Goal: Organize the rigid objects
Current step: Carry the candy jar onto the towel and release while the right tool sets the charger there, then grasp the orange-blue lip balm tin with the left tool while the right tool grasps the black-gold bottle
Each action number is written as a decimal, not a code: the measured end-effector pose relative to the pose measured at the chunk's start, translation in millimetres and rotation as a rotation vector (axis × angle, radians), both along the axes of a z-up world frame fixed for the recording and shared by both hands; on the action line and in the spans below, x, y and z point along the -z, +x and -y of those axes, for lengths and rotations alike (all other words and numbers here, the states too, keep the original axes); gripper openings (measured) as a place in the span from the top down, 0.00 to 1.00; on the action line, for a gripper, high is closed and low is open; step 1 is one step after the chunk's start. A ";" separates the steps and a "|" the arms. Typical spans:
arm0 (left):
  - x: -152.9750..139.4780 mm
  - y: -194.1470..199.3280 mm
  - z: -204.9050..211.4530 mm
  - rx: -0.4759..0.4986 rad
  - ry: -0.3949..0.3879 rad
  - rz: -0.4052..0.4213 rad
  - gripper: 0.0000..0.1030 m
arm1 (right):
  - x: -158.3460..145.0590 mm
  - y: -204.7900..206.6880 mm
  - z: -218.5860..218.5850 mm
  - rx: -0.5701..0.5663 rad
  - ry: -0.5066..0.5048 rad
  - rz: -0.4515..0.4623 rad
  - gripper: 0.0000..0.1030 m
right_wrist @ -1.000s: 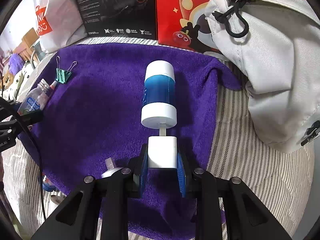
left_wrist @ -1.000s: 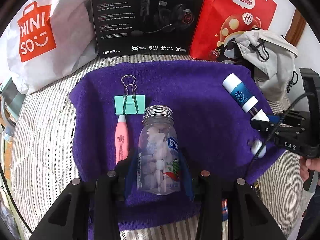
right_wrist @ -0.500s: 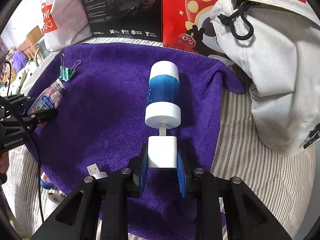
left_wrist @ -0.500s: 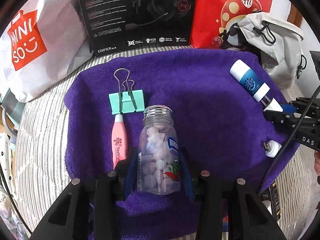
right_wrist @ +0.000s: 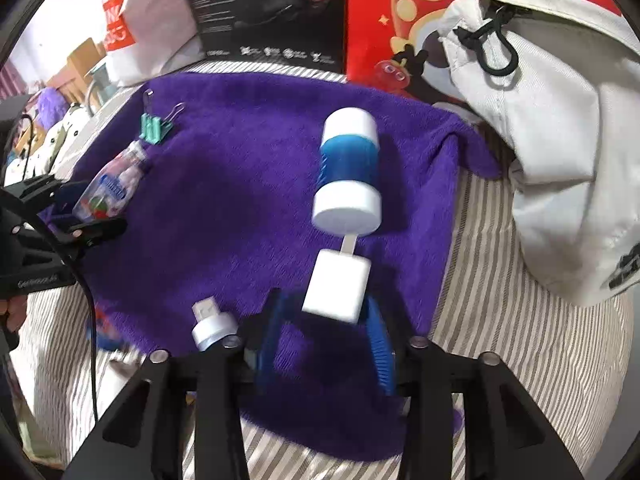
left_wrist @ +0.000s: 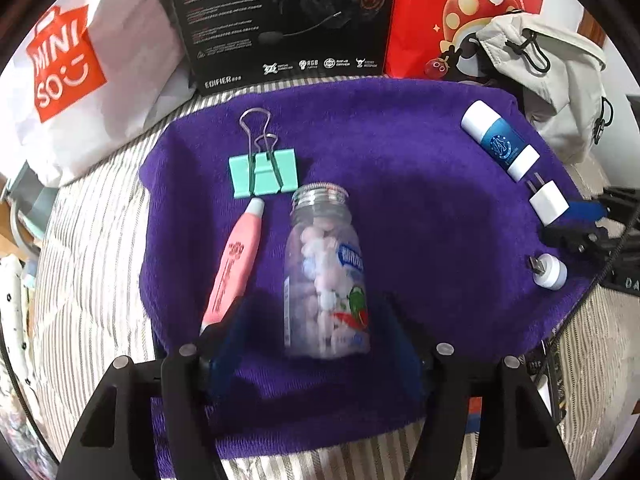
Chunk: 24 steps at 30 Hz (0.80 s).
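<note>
Both hand-held grippers spread: left (left_wrist: 320, 344) straddles bottle (left_wrist: 326, 276).

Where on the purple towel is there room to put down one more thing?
The big bare patch is the middle of the purple towel, between the candy bottle and the blue-and-white tube. The towel's far strip by the black box is bare too. The left side is crowded: green clip, pink pen and bottle lie close together.
</note>
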<state>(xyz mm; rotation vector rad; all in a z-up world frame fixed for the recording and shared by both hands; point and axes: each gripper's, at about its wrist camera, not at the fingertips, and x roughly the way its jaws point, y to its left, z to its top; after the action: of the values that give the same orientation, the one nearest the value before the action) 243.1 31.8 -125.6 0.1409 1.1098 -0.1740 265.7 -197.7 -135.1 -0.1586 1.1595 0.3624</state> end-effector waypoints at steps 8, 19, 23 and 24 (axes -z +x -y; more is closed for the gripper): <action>-21.1 -19.0 2.2 -0.011 0.015 0.034 0.36 | -18.0 -26.7 13.5 0.041 0.041 0.004 0.51; -48.3 -86.6 19.7 0.010 -0.049 0.090 0.27 | -51.9 -78.2 45.5 0.145 0.134 0.058 0.45; -28.7 -94.7 28.2 0.022 -0.077 0.060 0.27 | -50.7 -100.0 57.6 0.179 0.165 0.047 0.44; -24.7 -95.2 31.5 0.029 -0.076 0.052 0.27 | -48.2 -106.3 60.1 0.187 0.170 0.039 0.44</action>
<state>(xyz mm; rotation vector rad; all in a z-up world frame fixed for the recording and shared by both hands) 148.0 0.3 -101.0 0.0929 1.0482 -0.2373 159.4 -257.7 -86.9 0.0907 1.0895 0.2891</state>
